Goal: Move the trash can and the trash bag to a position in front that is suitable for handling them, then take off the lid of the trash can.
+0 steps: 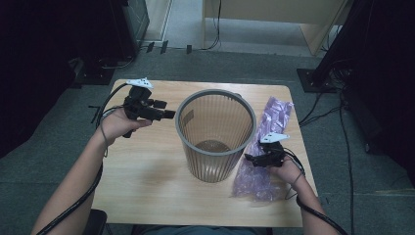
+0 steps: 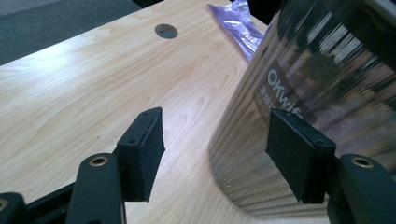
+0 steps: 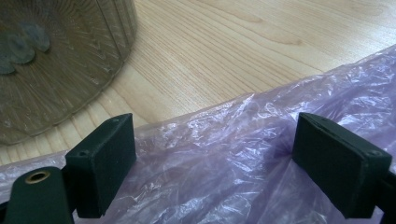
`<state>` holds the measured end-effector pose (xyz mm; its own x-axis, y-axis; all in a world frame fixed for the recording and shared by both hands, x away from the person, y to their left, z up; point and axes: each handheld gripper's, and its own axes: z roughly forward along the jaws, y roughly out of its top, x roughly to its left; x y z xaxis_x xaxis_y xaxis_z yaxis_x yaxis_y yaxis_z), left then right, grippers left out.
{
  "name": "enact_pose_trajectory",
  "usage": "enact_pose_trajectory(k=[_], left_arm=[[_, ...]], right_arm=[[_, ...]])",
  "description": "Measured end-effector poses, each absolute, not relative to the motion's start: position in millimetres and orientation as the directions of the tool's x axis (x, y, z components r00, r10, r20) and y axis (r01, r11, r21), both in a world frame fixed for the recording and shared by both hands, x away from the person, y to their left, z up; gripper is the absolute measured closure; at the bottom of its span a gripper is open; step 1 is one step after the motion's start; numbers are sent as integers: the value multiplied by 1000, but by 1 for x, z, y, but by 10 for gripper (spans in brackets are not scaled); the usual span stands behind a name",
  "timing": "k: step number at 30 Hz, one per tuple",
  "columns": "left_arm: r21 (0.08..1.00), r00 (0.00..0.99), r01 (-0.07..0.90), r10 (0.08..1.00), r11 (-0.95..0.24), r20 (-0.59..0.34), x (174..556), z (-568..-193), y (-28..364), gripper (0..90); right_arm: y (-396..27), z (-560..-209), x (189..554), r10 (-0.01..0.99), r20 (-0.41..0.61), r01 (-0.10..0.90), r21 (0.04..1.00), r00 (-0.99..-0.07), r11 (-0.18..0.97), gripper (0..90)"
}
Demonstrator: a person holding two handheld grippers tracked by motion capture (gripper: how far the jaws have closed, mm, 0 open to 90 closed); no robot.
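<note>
A translucent ribbed waste bin (image 1: 215, 134) with a grey rim stands upright in the middle of the wooden table (image 1: 147, 181). A crumpled purple plastic bag (image 1: 266, 142) lies flat to its right. My left gripper (image 1: 169, 115) is held up just left of the bin's rim, pointing at it. In the left gripper view my left gripper (image 2: 219, 140) is open, with the bin's wall (image 2: 327, 70) near the right-hand pad but not pinched. My right gripper (image 1: 249, 157) rests over the bag beside the bin's base. Its view shows my right gripper (image 3: 215, 158) open above the purple bag (image 3: 224, 135), the bin (image 3: 56, 60) beyond.
A round cable hole (image 2: 166, 31) sits in the tabletop at the far side. Cables trail from both grippers off the front edge. Black stands and loose cables (image 1: 318, 105) lie on the grey floor around the table.
</note>
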<state>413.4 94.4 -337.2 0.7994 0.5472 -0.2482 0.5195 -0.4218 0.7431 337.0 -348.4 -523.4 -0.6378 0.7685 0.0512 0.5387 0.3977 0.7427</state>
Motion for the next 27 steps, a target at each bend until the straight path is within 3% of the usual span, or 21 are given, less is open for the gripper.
enact_pose_trajectory(k=[27], left_arm=[[750,790,515,568,-415,-229,427,-296,92,352]], right_arm=[[-347,-524,337,762,45,537,736,-646,412,102]])
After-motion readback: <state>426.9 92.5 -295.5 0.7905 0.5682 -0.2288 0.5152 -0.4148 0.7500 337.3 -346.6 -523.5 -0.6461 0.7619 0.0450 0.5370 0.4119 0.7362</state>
